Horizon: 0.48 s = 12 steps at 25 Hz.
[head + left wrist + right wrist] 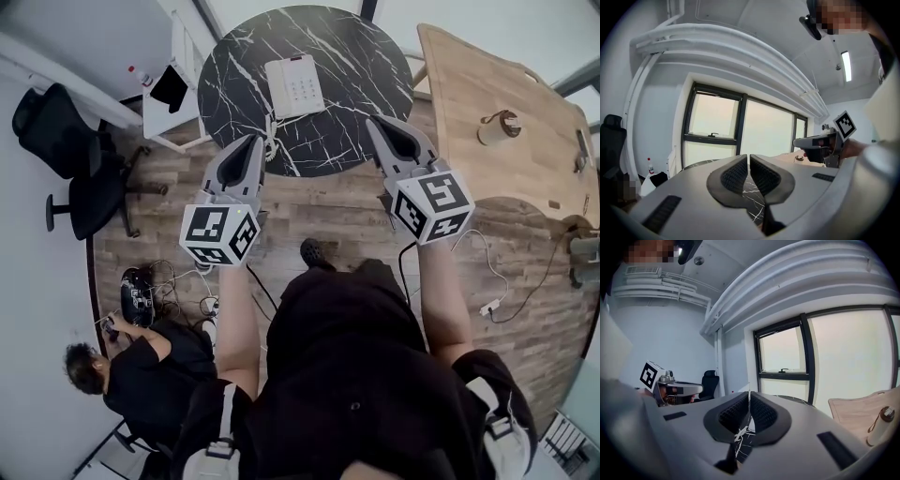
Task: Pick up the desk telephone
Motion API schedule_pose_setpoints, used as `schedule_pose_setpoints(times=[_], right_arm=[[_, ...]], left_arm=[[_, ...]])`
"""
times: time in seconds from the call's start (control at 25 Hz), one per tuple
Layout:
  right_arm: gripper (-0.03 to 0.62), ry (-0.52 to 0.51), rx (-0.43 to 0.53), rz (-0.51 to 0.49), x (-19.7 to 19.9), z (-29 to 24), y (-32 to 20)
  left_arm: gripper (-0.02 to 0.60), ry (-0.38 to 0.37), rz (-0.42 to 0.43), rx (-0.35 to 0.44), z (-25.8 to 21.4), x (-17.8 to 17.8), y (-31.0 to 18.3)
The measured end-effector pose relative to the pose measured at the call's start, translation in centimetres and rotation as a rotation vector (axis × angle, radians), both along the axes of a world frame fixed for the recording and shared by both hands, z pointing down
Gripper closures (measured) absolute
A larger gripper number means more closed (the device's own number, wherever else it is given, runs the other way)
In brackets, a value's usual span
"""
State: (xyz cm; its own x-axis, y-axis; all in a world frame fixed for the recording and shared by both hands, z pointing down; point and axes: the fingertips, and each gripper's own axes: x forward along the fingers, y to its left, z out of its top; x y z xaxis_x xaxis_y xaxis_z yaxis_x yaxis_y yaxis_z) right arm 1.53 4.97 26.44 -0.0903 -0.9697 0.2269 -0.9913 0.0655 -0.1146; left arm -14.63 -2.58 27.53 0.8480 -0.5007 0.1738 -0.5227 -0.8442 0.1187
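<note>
The white desk telephone [295, 86] lies flat on the round black marble table [356, 66], toward its far side, with its cord trailing off the near left edge. Both the left gripper [255, 142] and the right gripper [377, 127] hover over the table's near rim, well short of the telephone, each with its jaws closed together and nothing between them.

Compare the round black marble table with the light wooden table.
The round black marble table is veined and circular; the light wooden table is pale with straighter edges. The marble one bears a white desk telephone; the wooden one a tan object. Both stand on plank flooring.
</note>
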Motion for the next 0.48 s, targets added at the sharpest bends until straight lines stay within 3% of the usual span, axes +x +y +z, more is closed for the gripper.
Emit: schedule_pose_setpoints(times=[0.48], right_arm=[[0.562, -0.016, -0.1, 0.005, -1.9, 3.7, -0.9]], left_arm=[[0.554, -0.013, 0.082, -0.084, 3.7, 0.6, -1.2]])
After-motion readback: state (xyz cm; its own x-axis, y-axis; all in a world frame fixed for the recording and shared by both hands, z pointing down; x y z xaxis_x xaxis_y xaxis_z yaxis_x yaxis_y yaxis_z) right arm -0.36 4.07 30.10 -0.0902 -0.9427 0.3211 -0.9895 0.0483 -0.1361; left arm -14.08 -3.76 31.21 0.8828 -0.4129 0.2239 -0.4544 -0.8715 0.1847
